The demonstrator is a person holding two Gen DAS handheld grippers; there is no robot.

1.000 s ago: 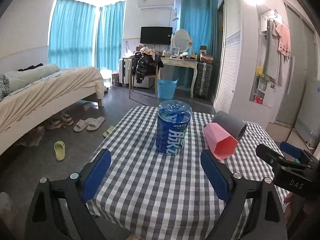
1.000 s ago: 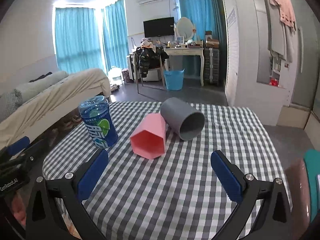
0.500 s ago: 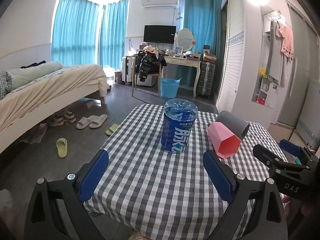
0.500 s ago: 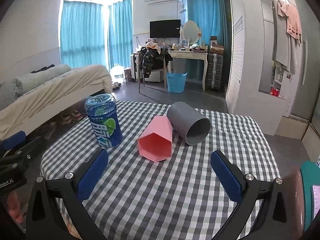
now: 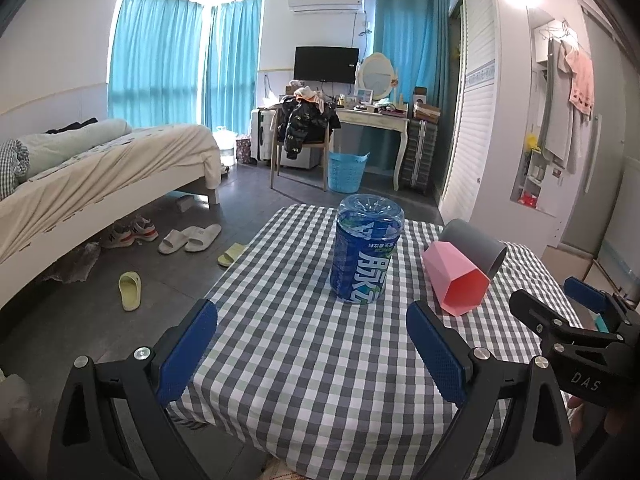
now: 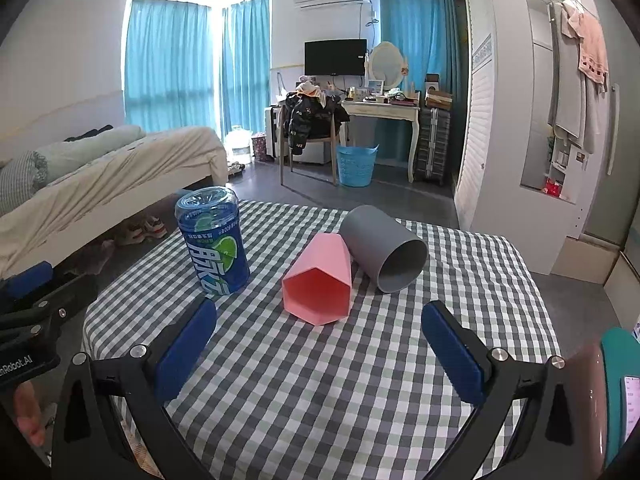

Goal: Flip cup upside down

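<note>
A pink hexagonal cup [image 6: 318,286] [image 5: 456,280] lies on its side on the checked table, its mouth facing me. Touching its far right side, a grey round cup [image 6: 382,252] [image 5: 476,246] also lies on its side. A blue plastic cup cut from a drink bottle [image 6: 214,240] [image 5: 366,248] stands upside down to their left. My right gripper [image 6: 320,346] is open, short of the pink cup, with nothing between its blue pads. My left gripper [image 5: 312,346] is open too, in front of the blue cup, holding nothing.
The checked tablecloth [image 6: 328,380] covers a small table whose edges fall away on all sides. A bed [image 5: 100,168] stands at the left, slippers [image 5: 188,238] lie on the floor, and a chair, desk and blue basket [image 5: 346,170] stand behind. A phone edge [image 6: 624,392] shows at right.
Both grippers have drawn back and risen a little from the table, so the cups appear slightly farther away. The cups have not moved and both grippers stay open.
</note>
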